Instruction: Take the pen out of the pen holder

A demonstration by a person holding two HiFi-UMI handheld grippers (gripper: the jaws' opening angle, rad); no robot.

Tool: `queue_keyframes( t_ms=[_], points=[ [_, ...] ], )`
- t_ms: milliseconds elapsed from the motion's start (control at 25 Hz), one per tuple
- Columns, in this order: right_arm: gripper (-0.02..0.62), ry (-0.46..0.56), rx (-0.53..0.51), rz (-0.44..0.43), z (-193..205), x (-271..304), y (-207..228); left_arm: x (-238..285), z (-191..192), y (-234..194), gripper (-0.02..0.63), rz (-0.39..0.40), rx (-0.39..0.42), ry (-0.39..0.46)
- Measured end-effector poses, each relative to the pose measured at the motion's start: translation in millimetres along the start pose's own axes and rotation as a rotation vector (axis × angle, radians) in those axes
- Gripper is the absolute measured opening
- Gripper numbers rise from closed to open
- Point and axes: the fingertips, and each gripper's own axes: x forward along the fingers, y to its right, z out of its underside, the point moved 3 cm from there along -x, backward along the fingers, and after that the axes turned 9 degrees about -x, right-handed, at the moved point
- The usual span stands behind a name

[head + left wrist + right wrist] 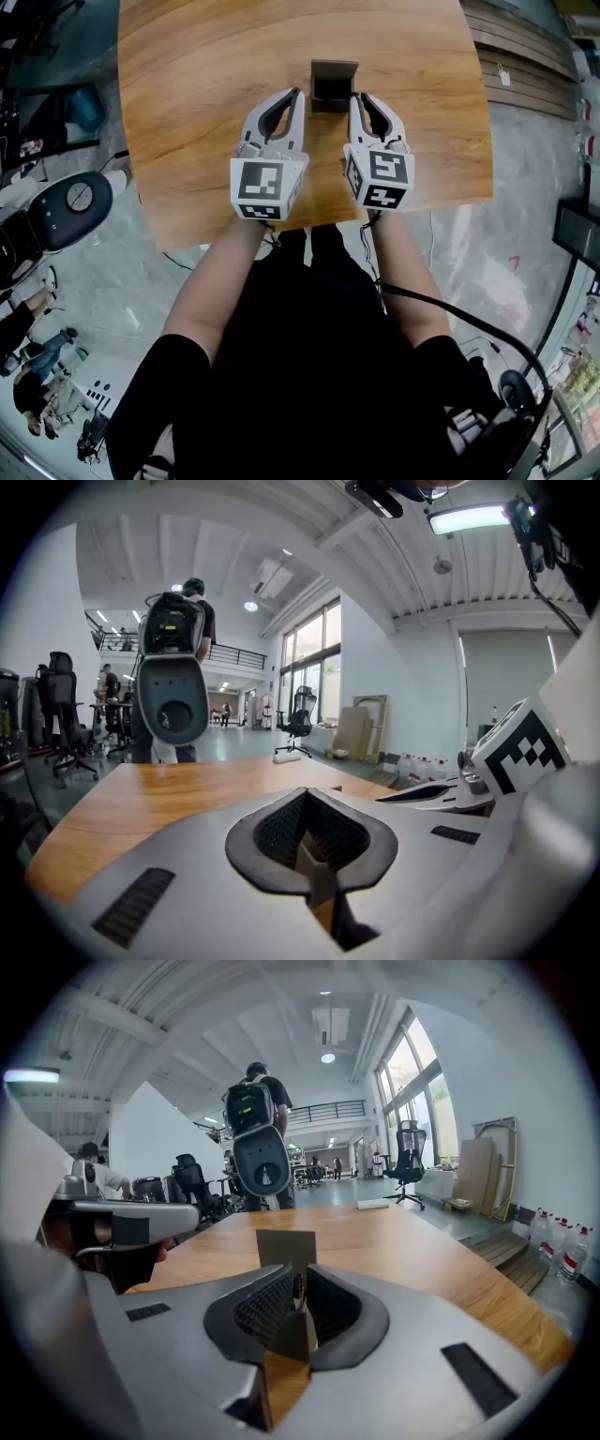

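The pen holder [333, 82], a small dark grey square box, stands on the wooden table [206, 84] just beyond both grippers. My left gripper [298, 93] is shut, its tips by the holder's near left corner. My right gripper [355, 97] is shut too, tips at the near right corner. In the right gripper view the holder [286, 1244] rises straight ahead behind the closed jaws of the right gripper [296, 1309], and a thin dark pen [297, 1287] shows in the slit between them. In the left gripper view the left gripper [317, 878] holds nothing.
The table's near edge [309, 225] runs under my forearms. A grey wheeled machine [66, 208] stands on the floor at the left. A black cable [450, 309] trails from the right gripper. A person [264, 1101] and office chairs [58, 705] are beyond the table.
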Motion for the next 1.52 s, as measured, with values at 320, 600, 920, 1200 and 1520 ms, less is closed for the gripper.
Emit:
queue_keyframes(
  t_ms=[320, 600, 920, 1200, 1520],
  points=[
    [0.017, 0.13, -0.048, 0.044, -61, -47, 2, -26, -49, 22, 0.0, 0.021, 0.031, 0.103],
    [0.015, 0.38, -0.163, 0.011, -129, -112, -14, -59, -100, 51, -0.001, 0.055, 0.083, 0.217],
    [0.014, 0.482, -0.209, 0.007, -163, -150, -24, -81, -133, 74, 0.0, 0.095, 0.127, 0.291],
    [0.014, 0.517, -0.219, 0.021, -175, -167, -30, -95, -136, 78, 0.0, 0.109, 0.139, 0.312],
    [0.014, 0.526, -0.238, 0.018, -174, -178, -38, -101, -138, 84, 0.0, 0.119, 0.142, 0.324]
  ],
)
